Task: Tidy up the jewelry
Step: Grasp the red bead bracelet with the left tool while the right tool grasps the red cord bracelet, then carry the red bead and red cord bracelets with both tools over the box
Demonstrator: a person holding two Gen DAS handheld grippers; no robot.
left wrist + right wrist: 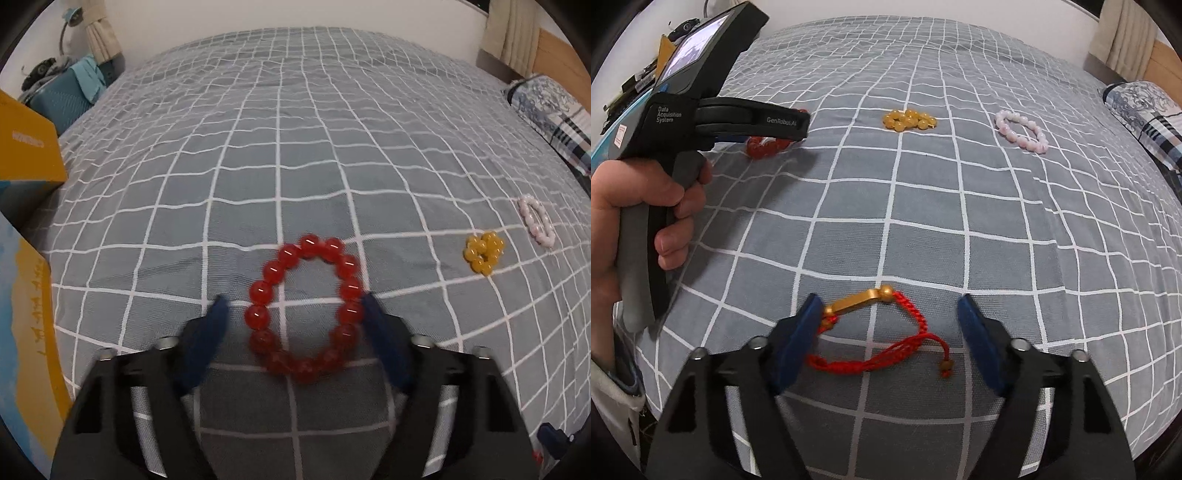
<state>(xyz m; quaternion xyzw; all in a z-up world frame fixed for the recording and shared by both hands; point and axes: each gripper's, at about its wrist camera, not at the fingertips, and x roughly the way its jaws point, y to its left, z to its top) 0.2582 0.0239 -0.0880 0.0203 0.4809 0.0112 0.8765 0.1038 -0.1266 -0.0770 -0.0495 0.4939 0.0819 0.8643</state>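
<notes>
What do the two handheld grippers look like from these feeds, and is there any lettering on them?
Both have black frames with dark blue fingers. The left gripper carries a grey handle, a screen, and white "Data Acquisition System" and "GenRobot.AI" lettering. A pale sleeve shows.

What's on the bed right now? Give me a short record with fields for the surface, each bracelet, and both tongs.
surface: grey checked bedspread
red bead bracelet: flat, between the left tongs; right pad touching, left pad apart
red cord bracelet: gold bar at the left pad of the right tongs, right pad apart
yellow bead bracelet: bunched, untouched
pink bead bracelet: untouched
tongs state: both open, neither gripping
</notes>
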